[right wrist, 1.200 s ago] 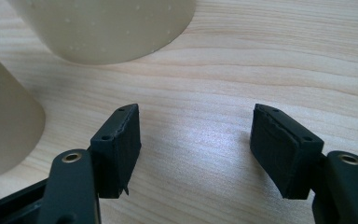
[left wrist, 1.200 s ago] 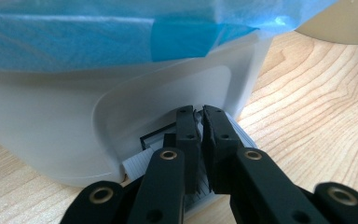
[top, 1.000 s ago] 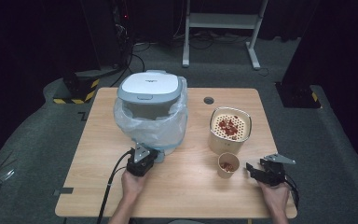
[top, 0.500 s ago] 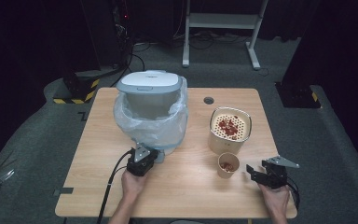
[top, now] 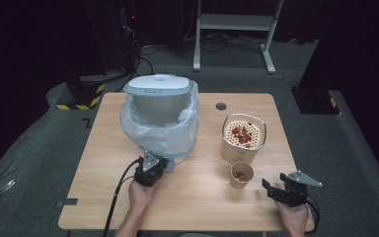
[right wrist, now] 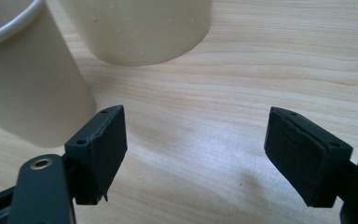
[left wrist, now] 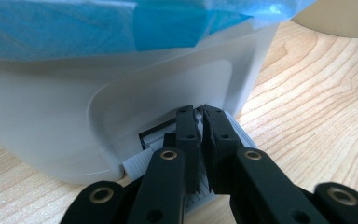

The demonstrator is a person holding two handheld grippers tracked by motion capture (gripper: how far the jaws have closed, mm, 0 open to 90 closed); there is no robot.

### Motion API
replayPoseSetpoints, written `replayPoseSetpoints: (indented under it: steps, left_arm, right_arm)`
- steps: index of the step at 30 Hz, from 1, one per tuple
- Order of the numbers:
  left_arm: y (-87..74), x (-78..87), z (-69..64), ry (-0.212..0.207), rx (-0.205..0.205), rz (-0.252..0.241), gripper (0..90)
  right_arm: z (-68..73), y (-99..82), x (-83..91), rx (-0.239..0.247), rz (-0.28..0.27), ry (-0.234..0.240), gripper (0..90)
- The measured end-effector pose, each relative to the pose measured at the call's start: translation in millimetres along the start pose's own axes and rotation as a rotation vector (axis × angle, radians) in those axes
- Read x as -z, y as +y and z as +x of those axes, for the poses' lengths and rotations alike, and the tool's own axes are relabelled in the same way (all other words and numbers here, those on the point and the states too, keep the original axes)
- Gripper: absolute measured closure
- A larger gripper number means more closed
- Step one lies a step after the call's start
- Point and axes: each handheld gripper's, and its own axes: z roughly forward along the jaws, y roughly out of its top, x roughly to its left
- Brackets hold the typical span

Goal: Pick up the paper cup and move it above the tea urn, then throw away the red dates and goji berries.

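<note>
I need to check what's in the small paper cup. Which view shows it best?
The high view: it looks down into the small paper cup, showing reddish bits inside. The right gripper view gives just its blurred side wall beside the open right tool.

A wooden bench [top: 103, 197] stands on a grey carpeted floor [top: 34, 148] in a dark room. A small round hole [top: 221, 106] sits in the bench top near its far edge. Beyond the far edge stands a white metal frame [top: 237, 22] on two legs, with cables [top: 150, 54] lying across the floor near it. To the far left, a dark stand has a base with yellow and black stripes [top: 81, 94]. Another dark base [top: 316, 98] sits at the far right
</note>
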Motion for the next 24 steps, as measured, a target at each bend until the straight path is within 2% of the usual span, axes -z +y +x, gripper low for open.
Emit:
replayPoseSetpoints:
  steps: [8,14,16,24]
  left_arm:
    - [0.0,-0.3,-0.6,0.004,0.002,0.004,85.3]
    - [0.3,-0.9,-1.0,0.007,0.002,0.009,85.3]
    - [0.4,-1.1,-1.4,0.010,0.002,0.013,85.3]
    - [0.5,-1.2,-1.5,0.010,-0.001,0.016,85.3]
  right_arm:
    - [11.6,-5.7,10.3,0.034,-0.014,0.008,20.8]
    - [27.4,-5.2,13.3,0.062,-0.031,0.037,20.9]
    - [30.8,-6.1,11.5,0.058,-0.031,0.058,20.9]
    - [39.6,-8.1,9.6,0.074,-0.032,0.092,20.8]
